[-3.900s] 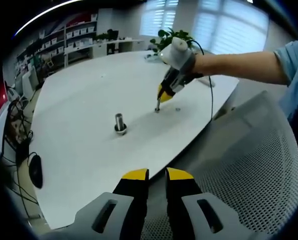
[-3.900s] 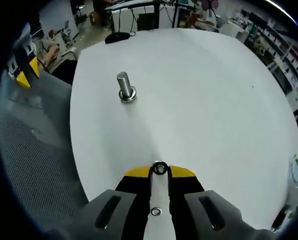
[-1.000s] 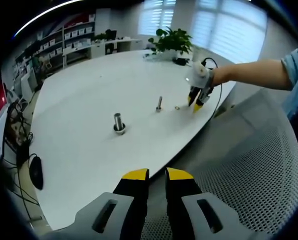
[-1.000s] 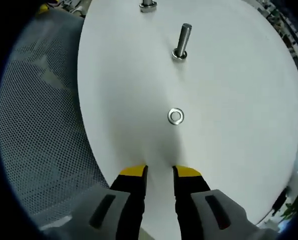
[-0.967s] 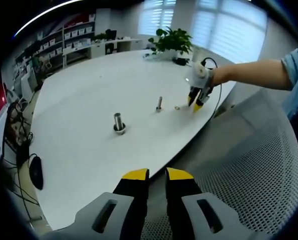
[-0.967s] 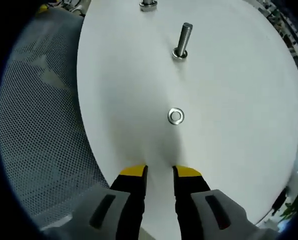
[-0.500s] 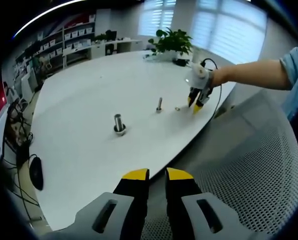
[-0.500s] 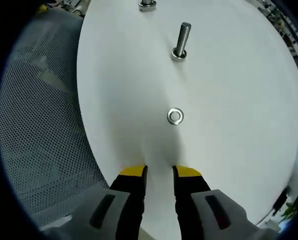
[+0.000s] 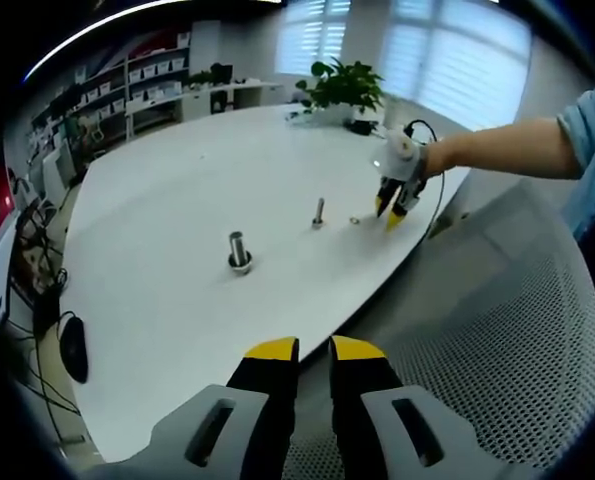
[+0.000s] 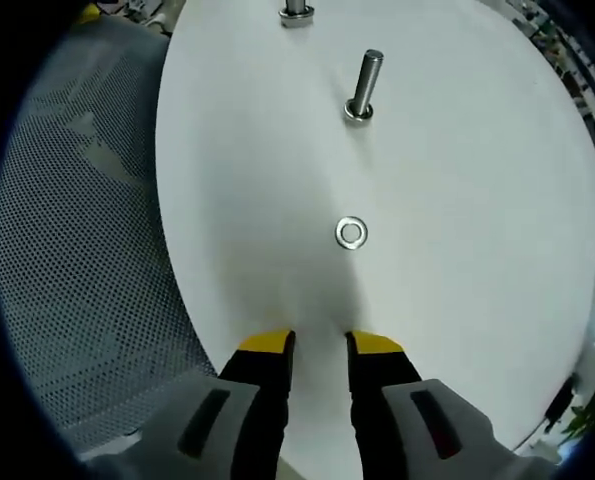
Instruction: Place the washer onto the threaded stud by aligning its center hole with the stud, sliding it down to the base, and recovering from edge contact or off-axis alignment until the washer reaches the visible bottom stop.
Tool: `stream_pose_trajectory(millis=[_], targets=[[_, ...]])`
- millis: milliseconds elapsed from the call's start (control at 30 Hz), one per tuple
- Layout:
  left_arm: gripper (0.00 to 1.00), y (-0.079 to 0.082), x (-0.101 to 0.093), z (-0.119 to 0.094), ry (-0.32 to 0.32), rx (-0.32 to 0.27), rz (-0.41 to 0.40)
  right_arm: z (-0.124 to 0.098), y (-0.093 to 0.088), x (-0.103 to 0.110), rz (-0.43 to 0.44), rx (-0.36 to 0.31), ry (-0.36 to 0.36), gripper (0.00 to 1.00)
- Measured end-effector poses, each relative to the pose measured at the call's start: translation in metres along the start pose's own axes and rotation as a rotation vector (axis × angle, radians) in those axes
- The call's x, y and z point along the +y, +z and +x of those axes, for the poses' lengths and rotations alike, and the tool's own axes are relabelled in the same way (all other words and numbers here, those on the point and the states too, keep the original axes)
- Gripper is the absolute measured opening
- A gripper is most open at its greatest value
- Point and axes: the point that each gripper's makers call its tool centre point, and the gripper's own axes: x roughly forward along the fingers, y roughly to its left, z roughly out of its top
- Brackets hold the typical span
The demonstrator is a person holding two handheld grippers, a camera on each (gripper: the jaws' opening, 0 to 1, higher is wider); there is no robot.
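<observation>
One washer lay flat on the white bench, a small metal ring with its hole facing up, ahead of the right tongs and short of the thin threaded stud. That stud stood upright with what looked like a washer or flange already at its foot. A second, thicker stud stood farther along the bench, well apart from the first, and in the left gripper view the loose washer showed as a speck between the thin stud and the right tongs.

Judged from its look, the washer was light, stiff and smooth, so it would likely skate on the bench top if nudged and give little to bite on while lying flat. The better hold seemed to be across its outer rim, two opposite edges pinched so the hole stayed free for the stud; getting a yellow tip under one edge to tilt it up could be needed first. A tilted grip might catch the threads on the way down.

The right tongs hovered over the bench edge with the jaws slightly apart and nothing between them. The left tongs hung over the mesh chair just off the bench, jaws also slightly parted and empty, far from the washer.
</observation>
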Motion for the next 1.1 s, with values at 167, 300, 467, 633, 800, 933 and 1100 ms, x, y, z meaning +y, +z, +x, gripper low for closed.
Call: stream_pose_trajectory(millis=[167,300,467,633,800,933,1100], targets=[[0.08,-0.0015,-0.0005,0.0004,-0.003,0.010,0.003,0.0002,0.0003,-0.0006,0.011,0.009,0.005,0.24],[0.08,0.0006,0.0002,-0.0005,0.003,-0.003,0.002,0.0001,0.0004,-0.0003,0.017,0.017,0.004,0.24],[0.08,0.0002,-0.0001,-0.0002,0.002,-0.001,0.003,-0.0003,0.0007,-0.0005,0.020,0.007,0.006,0.24],[0.08,-0.0024,-0.0003,0.0004,0.001,0.014,0.006,-0.0001,0.0005,-0.0004,0.019,-0.006,0.006,0.24],[0.08,-0.0024,0.0003,0.0004,0.004,0.013,0.005,0.0000,0.0004,-0.0007,0.033,-0.031,-0.001,0.24],[0.08,-0.0026,0.0005,0.0004,0.008,0.015,0.009,-0.0008,0.0009,0.0002,0.038,-0.047,-0.004,0.24],[0.08,-0.0013,0.0000,0.0003,0.003,0.009,0.006,-0.0007,0.0004,-0.0010,0.056,-0.060,-0.004,0.24]])
